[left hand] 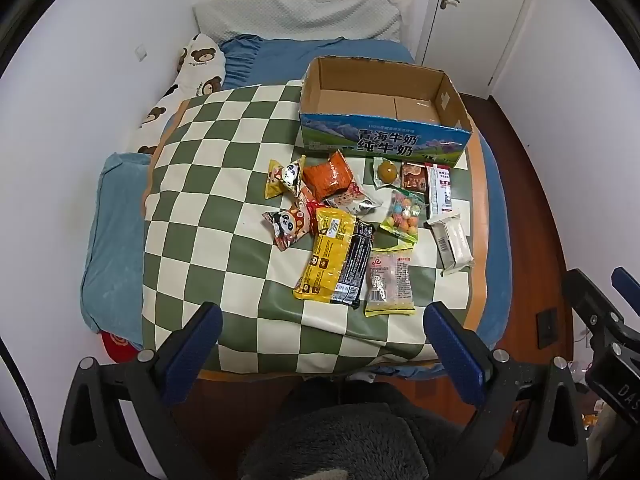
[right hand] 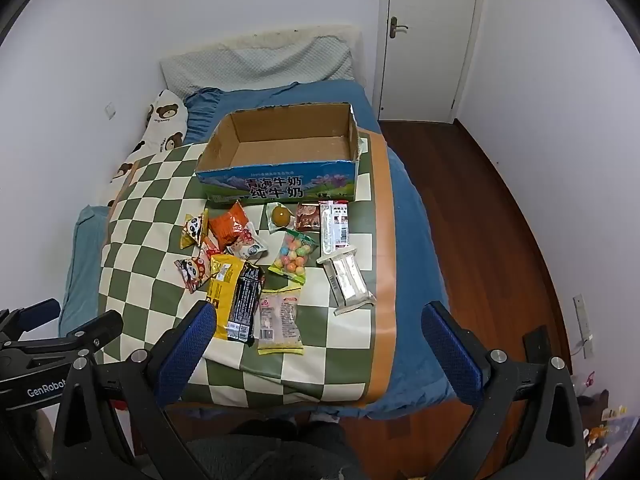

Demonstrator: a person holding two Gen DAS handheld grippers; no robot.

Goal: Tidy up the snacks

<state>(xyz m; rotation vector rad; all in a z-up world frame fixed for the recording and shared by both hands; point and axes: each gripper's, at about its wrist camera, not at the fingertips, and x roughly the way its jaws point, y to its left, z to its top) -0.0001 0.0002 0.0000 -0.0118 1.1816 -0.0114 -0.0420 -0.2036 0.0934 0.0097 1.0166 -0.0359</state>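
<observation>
1. An open cardboard box (left hand: pixel 384 108) (right hand: pixel 280 148), its front printed blue and green with Chinese writing, sits on a bed. Only its bare brown bottom shows inside.
2. Just in front of the box lies a scatter of wrapped snacks, none inside it: two panda-print packets (left hand: pixel 286 178) (right hand: pixel 194 232), an orange packet (left hand: pixel 330 176) (right hand: pixel 228 226), a yellow packet (left hand: pixel 326 256) (right hand: pixel 224 284) with a black packet (left hand: pixel 354 264) (right hand: pixel 244 304) overlapping it, a pale pink packet (left hand: pixel 390 282) (right hand: pixel 280 316), a clear bag of coloured candy balls (left hand: pixel 404 214) (right hand: pixel 294 256), a wrapped round yellow sweet (left hand: pixel 388 172) (right hand: pixel 280 216), and a white wrapped bar (left hand: pixel 452 242) (right hand: pixel 348 280).
3. The left gripper (left hand: pixel 322 340) hangs over the near end of the bed with its blue-padded fingers spread wide, holding and touching nothing.
4. The right gripper (right hand: pixel 320 340) is likewise spread wide and empty, poised above the near edge of the blanket.
5. The snacks and box rest on a green-and-cream checkered blanket (left hand: pixel 208 208) (right hand: pixel 152 208) laid over a blue sheet (left hand: pixel 116 216) (right hand: pixel 416 240). A bear-print pillow (left hand: pixel 192 76) (right hand: pixel 160 128) lies at the wall side.
6. The room has white walls, a white door (left hand: pixel 480 4) (right hand: pixel 430 32) and a dark wooden floor (left hand: pixel 536 184) (right hand: pixel 492 216).
</observation>
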